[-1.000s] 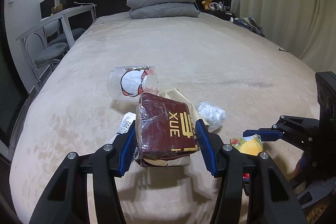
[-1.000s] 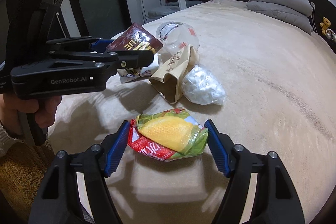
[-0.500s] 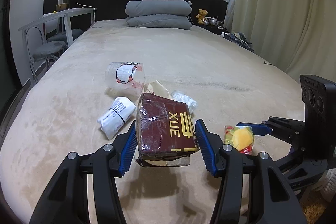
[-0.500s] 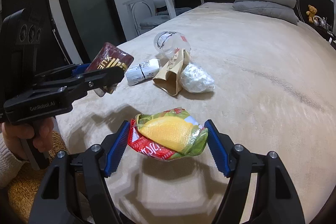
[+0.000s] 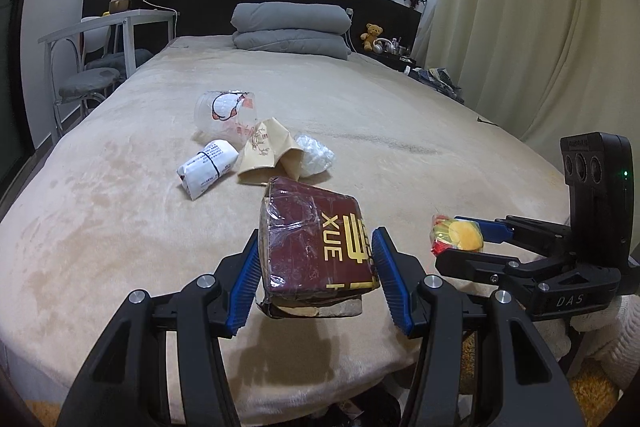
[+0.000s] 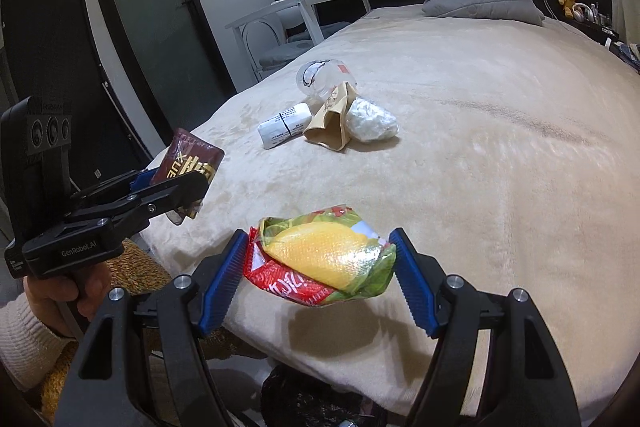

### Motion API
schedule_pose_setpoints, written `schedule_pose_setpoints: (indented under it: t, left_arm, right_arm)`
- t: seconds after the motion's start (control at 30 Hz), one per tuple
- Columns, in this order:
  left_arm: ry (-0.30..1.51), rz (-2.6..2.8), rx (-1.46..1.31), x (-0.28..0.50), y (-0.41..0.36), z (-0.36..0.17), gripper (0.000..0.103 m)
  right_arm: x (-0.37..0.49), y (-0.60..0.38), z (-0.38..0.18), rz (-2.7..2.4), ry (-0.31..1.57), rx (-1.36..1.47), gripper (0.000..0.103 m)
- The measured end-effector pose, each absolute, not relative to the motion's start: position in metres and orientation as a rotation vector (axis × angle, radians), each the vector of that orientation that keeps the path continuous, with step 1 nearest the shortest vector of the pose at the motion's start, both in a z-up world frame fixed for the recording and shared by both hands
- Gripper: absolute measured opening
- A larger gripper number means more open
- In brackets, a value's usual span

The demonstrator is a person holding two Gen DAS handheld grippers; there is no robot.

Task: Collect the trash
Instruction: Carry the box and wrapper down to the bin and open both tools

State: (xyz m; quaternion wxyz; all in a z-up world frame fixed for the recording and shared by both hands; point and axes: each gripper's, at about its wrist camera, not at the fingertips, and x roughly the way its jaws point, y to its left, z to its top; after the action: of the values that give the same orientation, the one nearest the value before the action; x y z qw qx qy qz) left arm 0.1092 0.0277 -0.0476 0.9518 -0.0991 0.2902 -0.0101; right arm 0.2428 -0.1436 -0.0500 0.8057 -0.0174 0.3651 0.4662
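Left wrist view: the left tongs [image 5: 316, 263] are clamped on a dark red packet [image 5: 316, 247] with gold lettering, held clear of the bed [image 5: 120, 227] above its near edge. The right tongs [image 6: 318, 267] are clamped on a crumpled yellow, green and red snack wrapper [image 6: 320, 259], also lifted off the blanket. Below the bed's edge a dark bag-like opening [image 6: 304, 403] shows in the right wrist view; it is probably the bin, though too dim to be sure.

Four pieces remain grouped mid-bed: a clear plastic cup [image 5: 226, 109] on its side, a white wrapped packet [image 5: 206, 167], a brown paper bag [image 5: 266, 153] and a crumpled clear plastic wad [image 5: 316, 155].

The risks, as I judge them: the snack wrapper is thin and slick, so it could slide out between the pads if the hand tilts or jolts. The red packet's loose film and sagging underside might tear or shed. With both tongs near each other, they could collide over a narrow opening, and a release made too early would drop trash onto the floor.
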Motion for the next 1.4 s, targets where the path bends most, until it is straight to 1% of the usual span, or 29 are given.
schedule_pose_setpoints:
  t: [0.37, 0.63, 0.93, 1.07, 1.4]
  left_arm:
    - [0.631, -0.051, -0.221, 0.060, 0.004, -0.068, 0.053]
    - [0.694, -0.067, -0.247, 0.040, -0.012, -0.083, 0.053]
    - [0.789, -0.058, -0.320, 0.028, -0.013, -0.102, 0.053]
    - [0.807, -0.079, -0.296, 0.025, -0.022, -0.105, 0.053]
    - [0.931, -0.144, -0.299, 0.035, -0.039, -0.132, 0.053]
  right_arm:
    - [0.198, -0.178, -0.053, 0.989, 0.795, 0.013, 0.072]
    - [0.173, -0.190, -0.056, 1.007, 0.827, 0.028, 0.072]
    - [0.174, -0.190, -0.080, 0.965, 1.007, 0.068, 0.072]
    - [0.174, -0.189, -0.087, 0.953, 1.043, 0.065, 0.072]
    - [0.183, -0.189, -0.112, 0.912, 1.169, 0.068, 0.072]
